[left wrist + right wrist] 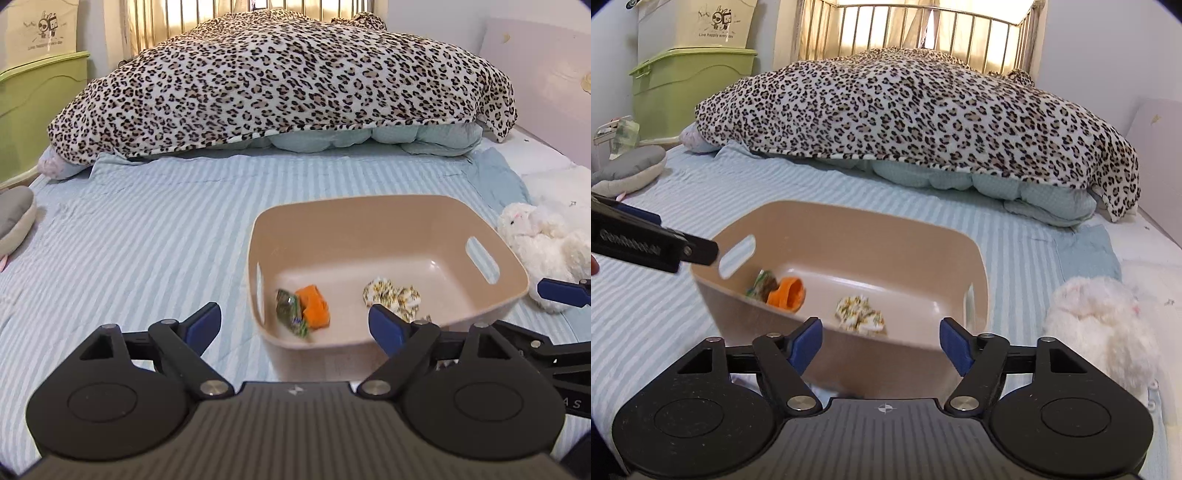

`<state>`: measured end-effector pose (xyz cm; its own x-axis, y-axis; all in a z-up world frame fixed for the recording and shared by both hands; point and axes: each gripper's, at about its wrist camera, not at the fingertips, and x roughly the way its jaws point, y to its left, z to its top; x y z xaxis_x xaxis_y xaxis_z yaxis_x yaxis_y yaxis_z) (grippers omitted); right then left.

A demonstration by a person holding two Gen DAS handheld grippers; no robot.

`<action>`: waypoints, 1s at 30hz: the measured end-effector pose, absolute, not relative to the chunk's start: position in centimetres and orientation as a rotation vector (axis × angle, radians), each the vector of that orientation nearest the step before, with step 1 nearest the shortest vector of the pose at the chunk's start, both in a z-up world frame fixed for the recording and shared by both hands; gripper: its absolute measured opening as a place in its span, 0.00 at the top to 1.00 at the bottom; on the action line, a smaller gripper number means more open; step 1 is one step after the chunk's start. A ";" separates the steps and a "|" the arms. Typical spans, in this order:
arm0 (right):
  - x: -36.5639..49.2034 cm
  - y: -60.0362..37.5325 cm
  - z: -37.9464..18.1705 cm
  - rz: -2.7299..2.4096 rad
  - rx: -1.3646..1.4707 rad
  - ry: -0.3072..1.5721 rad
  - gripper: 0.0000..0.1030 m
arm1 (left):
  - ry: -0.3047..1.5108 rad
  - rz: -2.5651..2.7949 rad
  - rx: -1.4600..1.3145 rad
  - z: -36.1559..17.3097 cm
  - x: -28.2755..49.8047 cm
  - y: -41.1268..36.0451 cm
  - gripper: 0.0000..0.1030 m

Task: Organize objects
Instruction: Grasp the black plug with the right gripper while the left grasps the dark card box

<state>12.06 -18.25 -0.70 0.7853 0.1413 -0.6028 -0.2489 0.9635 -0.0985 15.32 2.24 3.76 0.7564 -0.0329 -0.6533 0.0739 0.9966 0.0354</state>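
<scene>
A beige plastic bin (424, 210) with handle slots sits on the striped bed; it also shows in the right wrist view (849, 221). Inside lie an orange item (314, 301), a green wrapped packet (291, 312) and a floral scrunchie (391, 295); the right wrist view shows the orange item (786, 293), the packet (764, 284) and the scrunchie (858, 314). My left gripper (295, 325) is open and empty at the bin's near left. My right gripper (881, 339) is open and empty over the bin's near rim. A white plush toy (1100, 325) lies right of the bin.
A leopard-print blanket (280, 81) over a pale quilt fills the far end of the bed. A grey cushion (631, 170) lies at the left edge, green storage boxes (687, 85) beyond it. The plush (539, 243) touches the bin's right side.
</scene>
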 end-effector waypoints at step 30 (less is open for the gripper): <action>11.4 -20.4 -11.8 0.185 -0.166 0.909 0.24 | 0.971 -0.115 0.029 -8.3 13.3 0.9 0.14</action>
